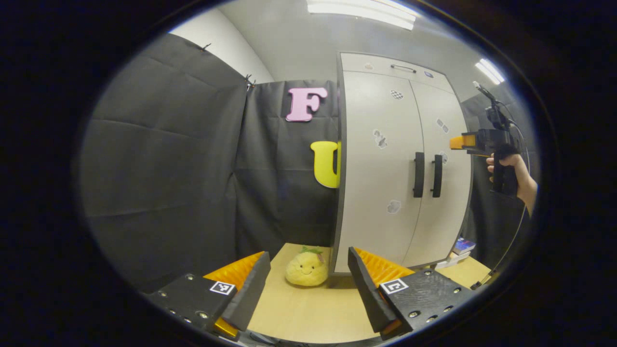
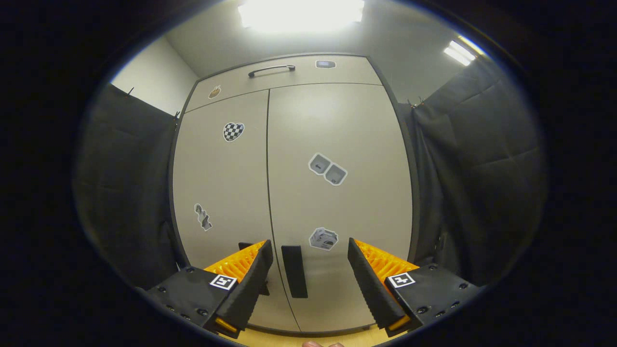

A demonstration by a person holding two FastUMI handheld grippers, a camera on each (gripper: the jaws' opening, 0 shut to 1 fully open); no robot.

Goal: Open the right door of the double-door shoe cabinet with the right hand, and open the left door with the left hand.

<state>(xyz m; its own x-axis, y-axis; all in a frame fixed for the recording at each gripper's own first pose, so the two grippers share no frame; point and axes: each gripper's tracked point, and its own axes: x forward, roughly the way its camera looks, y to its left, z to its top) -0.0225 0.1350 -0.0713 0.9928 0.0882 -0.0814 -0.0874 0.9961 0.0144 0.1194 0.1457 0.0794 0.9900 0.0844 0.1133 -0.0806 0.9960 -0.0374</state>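
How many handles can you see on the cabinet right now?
3: two vertical black ones either side of the centre seam, left door handle and right door handle, plus a horizontal top handle on the upper panel.

Left door handle [image 2: 246, 246] mostly hidden behind right gripper [image 2: 308, 284] left finger; door stickers [image 2: 328, 169] too small to read.

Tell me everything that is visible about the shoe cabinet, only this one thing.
The shoe cabinet is tall, pale grey-beige, smooth like laminate, with dark edges. It stands upright on a light wooden surface before the black cloth. Both doors are shut. Each door has a black vertical handle near the middle seam. A top panel carries a dark horizontal handle. Small stickers are scattered on the front. Nothing touches the doors; the open right gripper faces the right door's handle.
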